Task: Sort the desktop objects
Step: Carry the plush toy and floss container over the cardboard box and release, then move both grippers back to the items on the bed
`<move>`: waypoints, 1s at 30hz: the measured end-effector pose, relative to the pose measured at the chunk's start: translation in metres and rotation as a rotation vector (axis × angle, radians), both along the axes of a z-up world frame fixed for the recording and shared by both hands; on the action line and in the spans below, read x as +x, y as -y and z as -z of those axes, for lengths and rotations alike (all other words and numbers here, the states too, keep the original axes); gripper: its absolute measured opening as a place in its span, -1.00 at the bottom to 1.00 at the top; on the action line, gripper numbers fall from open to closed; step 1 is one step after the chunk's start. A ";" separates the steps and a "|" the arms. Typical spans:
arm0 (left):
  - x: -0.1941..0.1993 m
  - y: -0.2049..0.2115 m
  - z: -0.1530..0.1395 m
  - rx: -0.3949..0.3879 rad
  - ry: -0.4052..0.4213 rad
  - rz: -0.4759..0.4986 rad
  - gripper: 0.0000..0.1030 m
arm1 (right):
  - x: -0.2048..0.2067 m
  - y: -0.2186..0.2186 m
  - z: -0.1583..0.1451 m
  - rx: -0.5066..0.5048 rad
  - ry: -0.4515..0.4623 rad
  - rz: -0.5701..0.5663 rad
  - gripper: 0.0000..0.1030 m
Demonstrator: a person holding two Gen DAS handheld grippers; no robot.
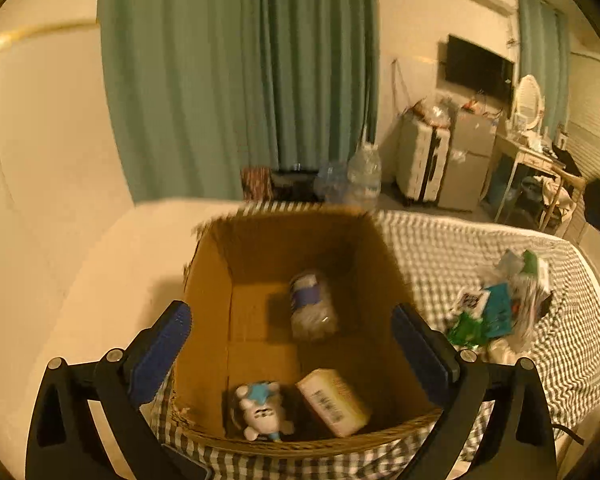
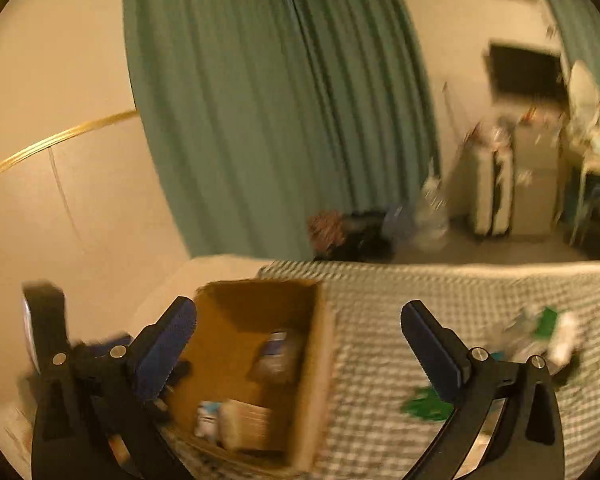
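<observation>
An open cardboard box (image 1: 212,320) stands on a checked cloth. Inside lie a clear bottle with a blue label (image 1: 312,306), a white and blue toy figure (image 1: 260,412) and a pale carton with a barcode (image 1: 334,402). My left gripper (image 1: 292,352) is open and empty, hovering over the box. A pile of green and blue packets (image 1: 496,308) lies on the cloth to the right. In the right wrist view the box (image 2: 320,360) is at lower left and the packets (image 2: 540,332) at right. My right gripper (image 2: 298,344) is open and empty above the cloth, beside the box. The view is blurred.
The checked cloth (image 1: 460,248) covers the surface, with a bare pale strip (image 1: 112,280) to the left. Green curtains (image 1: 240,80) hang behind. Plastic bottles (image 1: 360,176), a suitcase (image 1: 420,160) and a desk (image 1: 532,156) stand on the floor beyond.
</observation>
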State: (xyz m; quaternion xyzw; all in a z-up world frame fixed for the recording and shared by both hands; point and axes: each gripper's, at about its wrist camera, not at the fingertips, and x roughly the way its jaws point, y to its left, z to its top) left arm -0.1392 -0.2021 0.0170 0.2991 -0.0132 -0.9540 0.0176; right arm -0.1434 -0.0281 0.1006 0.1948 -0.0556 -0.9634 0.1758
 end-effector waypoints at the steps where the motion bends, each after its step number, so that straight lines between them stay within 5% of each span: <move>1: 0.005 -0.009 -0.005 -0.009 -0.021 0.015 1.00 | 0.009 -0.011 -0.001 0.015 -0.020 0.015 0.99; 5: 0.030 -0.052 -0.022 -0.022 -0.084 0.090 1.00 | 0.043 -0.070 -0.002 0.060 -0.042 0.108 0.99; 11: 0.043 -0.126 -0.015 -0.014 -0.052 0.173 1.00 | 0.071 -0.159 0.008 0.013 0.003 0.285 0.99; 22: 0.016 -0.268 0.081 -0.005 0.135 0.195 1.00 | 0.080 -0.280 0.075 -0.059 0.138 0.460 0.99; 30: -0.029 -0.285 0.154 -0.001 0.349 0.096 1.00 | 0.041 -0.317 0.144 -0.057 0.266 0.464 0.99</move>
